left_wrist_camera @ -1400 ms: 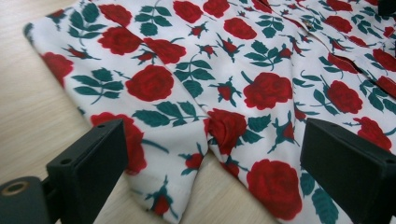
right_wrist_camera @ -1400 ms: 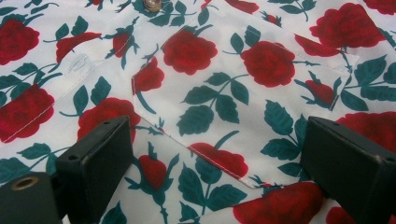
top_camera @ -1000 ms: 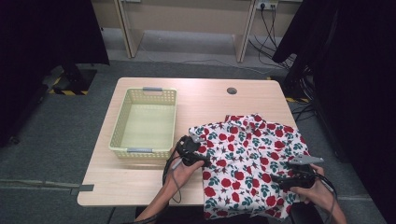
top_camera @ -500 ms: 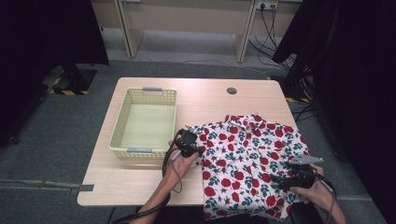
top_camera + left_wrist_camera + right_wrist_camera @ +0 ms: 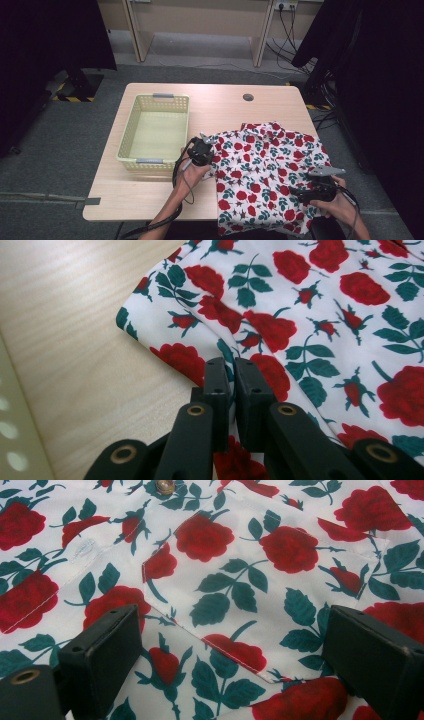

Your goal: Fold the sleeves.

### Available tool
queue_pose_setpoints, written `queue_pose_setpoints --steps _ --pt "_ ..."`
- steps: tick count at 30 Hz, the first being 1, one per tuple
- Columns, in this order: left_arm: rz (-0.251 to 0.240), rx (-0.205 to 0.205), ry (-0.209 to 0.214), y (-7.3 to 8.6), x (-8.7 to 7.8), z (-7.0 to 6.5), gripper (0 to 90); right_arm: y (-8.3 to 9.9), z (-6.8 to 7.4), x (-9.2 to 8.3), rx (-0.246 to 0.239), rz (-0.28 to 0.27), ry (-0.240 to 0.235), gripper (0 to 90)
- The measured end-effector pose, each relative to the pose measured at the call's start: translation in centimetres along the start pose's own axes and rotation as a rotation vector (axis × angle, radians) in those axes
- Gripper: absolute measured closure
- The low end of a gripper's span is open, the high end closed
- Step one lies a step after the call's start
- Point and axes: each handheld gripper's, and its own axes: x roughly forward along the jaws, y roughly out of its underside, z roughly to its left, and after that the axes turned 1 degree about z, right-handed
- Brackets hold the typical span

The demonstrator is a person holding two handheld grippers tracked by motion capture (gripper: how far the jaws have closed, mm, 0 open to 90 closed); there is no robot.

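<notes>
A white shirt [image 5: 270, 170] printed with red roses lies spread on the right half of the wooden table [image 5: 225, 105]. My left gripper [image 5: 207, 150] is at the shirt's left edge. Its jaws have just been closing and are now shut on a fold of the fabric [image 5: 325, 315], as the left gripper view [image 5: 232, 375] shows. My right gripper [image 5: 300, 192] rests low over the shirt's front right part. It stands open, with the chest pocket [image 5: 260, 580] lying flat between its jaws [image 5: 232, 625]. A brass snap button [image 5: 165, 486] sits above the pocket.
A pale yellow plastic basket [image 5: 127, 135] with nothing in it stands on the left half of the table, just left of my left gripper. A round cable hole [image 5: 248, 97] is near the table's far edge. Dark curtains and cables surround the table.
My left gripper shifted slightly along the shirt's left edge and its jaws came together on the fabric. The right gripper stayed put.
</notes>
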Motion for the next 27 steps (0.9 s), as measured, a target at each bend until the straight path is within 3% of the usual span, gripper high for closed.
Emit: queue_pose_setpoints --steps 4,8,12,17,22,25,27 --pt "-0.037 0.02 0.002 -0.8 -0.6 -0.5 85.2 0.0 0.0 0.0 -0.001 0.001 0.0 9.0" --pt "-0.064 0.117 -0.021 -2.1 -1.1 -2.7 85.2 -0.1 0.0 0.0 -0.001 0.0 0.0 9.0" --pt "-0.07 0.171 0.036 -3.5 -0.8 -5.2 85.1 0.0 0.0 0.1 -0.003 -0.004 -0.001 9.0" --pt "-0.059 0.177 0.145 -4.2 0.5 -7.4 84.2 0.0 0.0 0.1 -0.004 -0.004 -0.003 9.0" --pt "-0.091 0.143 0.256 -4.7 1.1 -8.6 76.9 0.0 0.0 0.1 -0.004 -0.005 -0.005 9.0" --pt "-0.117 0.13 0.283 -5.0 0.7 -8.9 71.5 -0.1 0.0 0.1 -0.002 -0.002 -0.005 8.9" --pt "-0.119 0.132 0.278 -5.1 0.4 -8.7 67.0 0.0 0.0 0.1 -0.006 -0.006 -0.005 8.9"
